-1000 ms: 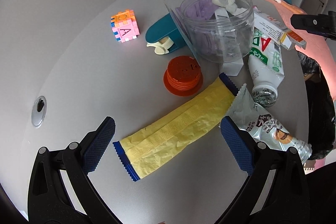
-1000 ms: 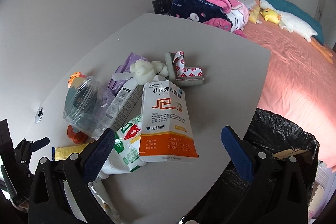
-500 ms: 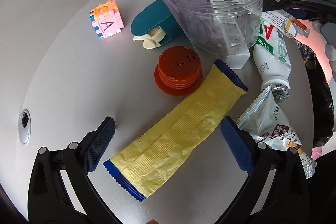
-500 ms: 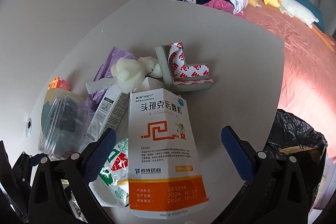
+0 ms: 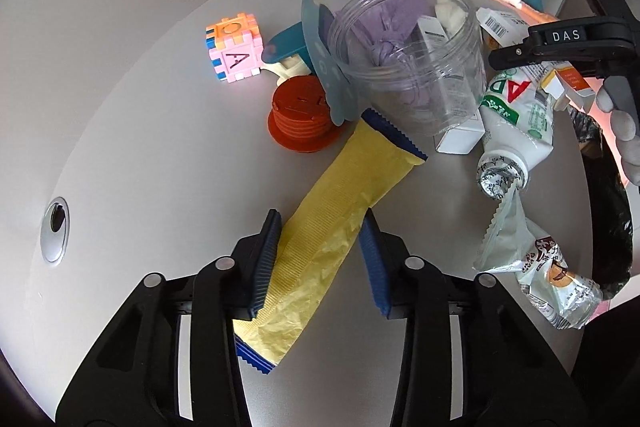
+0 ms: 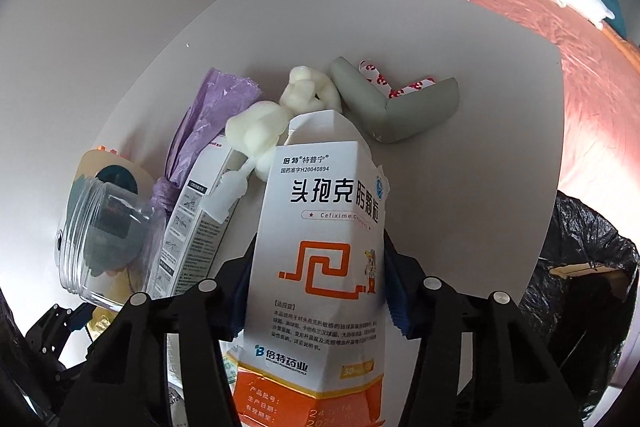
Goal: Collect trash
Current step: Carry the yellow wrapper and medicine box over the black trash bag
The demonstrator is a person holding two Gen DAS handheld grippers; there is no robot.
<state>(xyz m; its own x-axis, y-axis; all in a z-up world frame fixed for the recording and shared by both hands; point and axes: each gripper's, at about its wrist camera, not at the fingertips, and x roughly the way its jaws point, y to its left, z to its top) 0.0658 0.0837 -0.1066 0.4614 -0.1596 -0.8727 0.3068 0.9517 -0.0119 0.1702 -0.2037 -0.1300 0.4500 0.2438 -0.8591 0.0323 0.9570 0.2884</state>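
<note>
Wrapper between closing hand-held gripper

"Cefixime" on medicine box, "A" on toy cube, "DAS" on clamp

Lying on the grey worktop: long yellow crinkled wrapper, far end beneath clear plastic jar; round orange lid left of it, pink letter cube beyond; white plastic bottle right of jar.

table's left bare, jar crowding centre
</note>
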